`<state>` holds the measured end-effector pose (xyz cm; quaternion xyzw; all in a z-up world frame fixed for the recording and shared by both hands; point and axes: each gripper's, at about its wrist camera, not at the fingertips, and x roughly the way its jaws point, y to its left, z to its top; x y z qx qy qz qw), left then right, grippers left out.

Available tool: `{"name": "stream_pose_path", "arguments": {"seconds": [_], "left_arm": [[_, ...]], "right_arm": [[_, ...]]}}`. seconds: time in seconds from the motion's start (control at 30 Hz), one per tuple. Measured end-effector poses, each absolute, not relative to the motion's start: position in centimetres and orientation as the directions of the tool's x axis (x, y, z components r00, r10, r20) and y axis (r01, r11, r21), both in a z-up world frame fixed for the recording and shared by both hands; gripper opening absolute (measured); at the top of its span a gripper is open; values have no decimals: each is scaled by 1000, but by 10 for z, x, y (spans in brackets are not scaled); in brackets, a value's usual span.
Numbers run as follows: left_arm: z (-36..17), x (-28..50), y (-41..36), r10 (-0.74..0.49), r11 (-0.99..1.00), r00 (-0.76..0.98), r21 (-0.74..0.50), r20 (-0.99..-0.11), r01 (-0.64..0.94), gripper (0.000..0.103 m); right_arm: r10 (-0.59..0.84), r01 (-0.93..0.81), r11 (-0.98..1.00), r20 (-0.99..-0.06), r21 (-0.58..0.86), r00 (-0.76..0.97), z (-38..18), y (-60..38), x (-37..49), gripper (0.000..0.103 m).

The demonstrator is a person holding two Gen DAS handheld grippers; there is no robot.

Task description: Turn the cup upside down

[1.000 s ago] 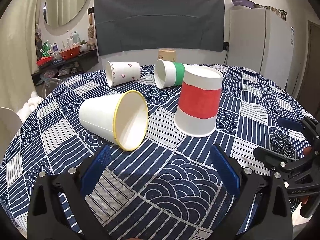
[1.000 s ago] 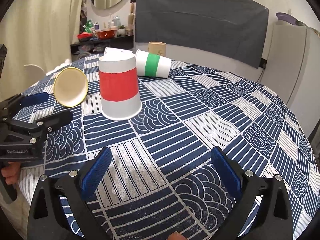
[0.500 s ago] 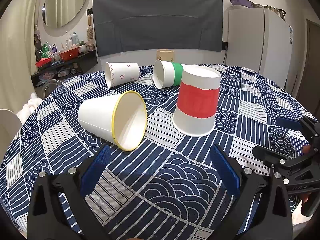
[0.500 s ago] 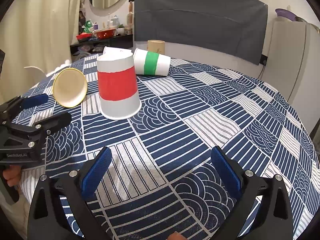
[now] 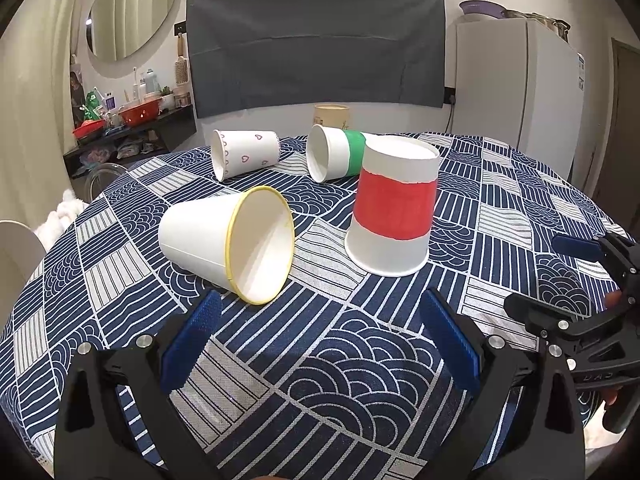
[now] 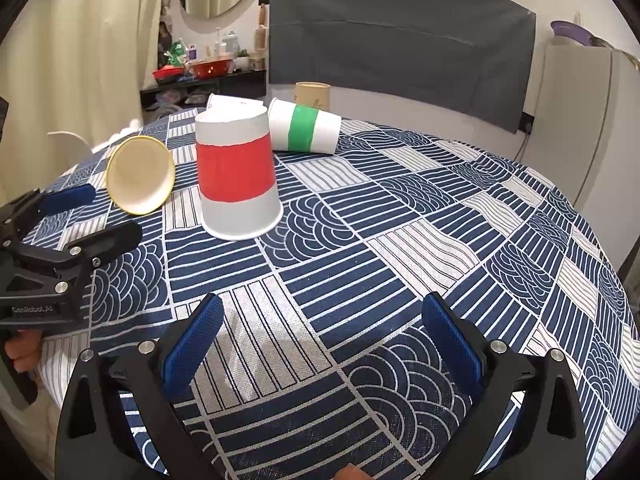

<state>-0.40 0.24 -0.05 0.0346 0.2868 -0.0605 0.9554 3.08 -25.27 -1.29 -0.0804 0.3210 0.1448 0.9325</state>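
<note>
- Left wrist view: the left gripper (image 5: pixel 320 340) stood with jaws wide apart and empty. Just ahead of its left jaw lay the yellow-rimmed white paper cup (image 5: pixel 228 244) on its side; the red-banded white paper cup (image 5: pixel 394 208) stood upside down ahead of its right jaw.
- Right wrist view: the right gripper (image 6: pixel 322 340) was likewise spread and empty, the red-banded cup (image 6: pixel 238 178) well ahead of its left jaw on the blue patterned tablecloth (image 6: pixel 420 248).

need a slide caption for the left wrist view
Open left gripper faces a yellow-rimmed cup lying on its side beside an upside-down red-banded cup.
</note>
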Motion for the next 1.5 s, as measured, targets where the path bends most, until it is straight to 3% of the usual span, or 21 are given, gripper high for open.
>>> {"name": "stream_pose_path", "arguments": {"seconds": [1.5], "left_arm": [[0, -10, 3, -106, 989, 845, 29, -525, 142, 97]], "right_arm": [[230, -326, 944, -627, -40, 744, -13, -254, 32, 95]]}}
